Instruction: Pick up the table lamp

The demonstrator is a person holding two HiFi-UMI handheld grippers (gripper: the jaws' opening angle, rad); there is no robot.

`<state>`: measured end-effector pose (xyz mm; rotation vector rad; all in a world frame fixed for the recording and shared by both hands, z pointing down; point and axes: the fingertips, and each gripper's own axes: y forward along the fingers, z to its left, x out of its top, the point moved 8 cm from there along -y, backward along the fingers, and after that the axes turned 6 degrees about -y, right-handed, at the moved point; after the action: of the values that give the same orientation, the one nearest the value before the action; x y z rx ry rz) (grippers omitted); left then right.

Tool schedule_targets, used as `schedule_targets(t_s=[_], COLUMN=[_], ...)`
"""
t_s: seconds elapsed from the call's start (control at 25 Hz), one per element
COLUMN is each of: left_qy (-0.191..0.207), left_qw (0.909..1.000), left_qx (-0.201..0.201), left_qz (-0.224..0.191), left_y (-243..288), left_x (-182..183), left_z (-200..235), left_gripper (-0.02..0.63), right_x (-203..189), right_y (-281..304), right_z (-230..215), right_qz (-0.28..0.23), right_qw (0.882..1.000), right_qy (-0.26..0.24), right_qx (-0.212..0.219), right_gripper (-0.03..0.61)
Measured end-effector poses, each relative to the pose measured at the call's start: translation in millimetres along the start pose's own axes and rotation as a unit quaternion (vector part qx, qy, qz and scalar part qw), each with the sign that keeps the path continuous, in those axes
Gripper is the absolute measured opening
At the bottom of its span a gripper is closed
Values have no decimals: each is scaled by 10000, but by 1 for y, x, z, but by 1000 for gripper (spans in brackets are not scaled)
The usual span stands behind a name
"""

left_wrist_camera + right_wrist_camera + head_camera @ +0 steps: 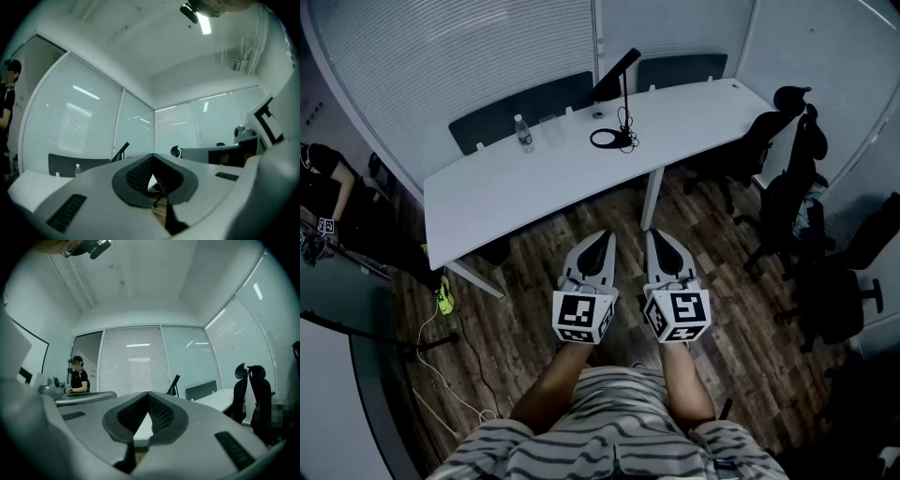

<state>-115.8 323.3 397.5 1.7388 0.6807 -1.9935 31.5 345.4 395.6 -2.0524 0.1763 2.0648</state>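
The black table lamp (613, 112) stands at the far middle of the white table (506, 192), with a ring base, a thin stem and a slanted head. Its head shows small in the left gripper view (121, 151) and in the right gripper view (174, 385). My left gripper (604, 238) and right gripper (657, 236) hang side by side over the wooden floor, short of the table's near edge and well apart from the lamp. Both point level toward the table. The jaws of each meet at the tips with nothing between them, as seen for the left gripper (152, 157) and the right gripper (148, 395).
A water bottle (524, 134) and a clear cup (551, 129) stand left of the lamp. Black office chairs (792, 183) crowd the right side. A table leg (651, 197) is just ahead of the grippers. A person (326, 192) stands at the left; cables (441, 366) lie on the floor.
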Motion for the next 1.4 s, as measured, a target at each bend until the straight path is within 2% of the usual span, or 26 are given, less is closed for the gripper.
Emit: schedule_targets(t_s=[0.2,0.44,0.64,1.04,1.24,1.4], left_qy=[-111,-330,-545,-650,-641,-643], left_qw=[9998,9991,9977,9959,9949,9947], left_qx=[-54,-99,-139,-478,-651,-704], left_qz=[150,257,378,399,437,389], left_y=[0,0,-9,-29,-23,-5], left_x=[-6,-11,-13,-27,-29,-30], left_z=[3,17,42,80,91,96], left_gripper=[8,8,7,8,7,7], right_x=[0,-1,0,-15,-17,-20], right_y=[2,9,15,14,26,42], right_z=[3,8,26,73,78,65], right_qz=[15,-105,-33,-11,27,-18], right_qw=[10000,9996,9999,9993,9987,9983], right_qy=[13,246,146,17,-5,-35], right_qx=[-42,106,-37,-379,-500,-576], right_gripper=[11,11,11,11,11,11])
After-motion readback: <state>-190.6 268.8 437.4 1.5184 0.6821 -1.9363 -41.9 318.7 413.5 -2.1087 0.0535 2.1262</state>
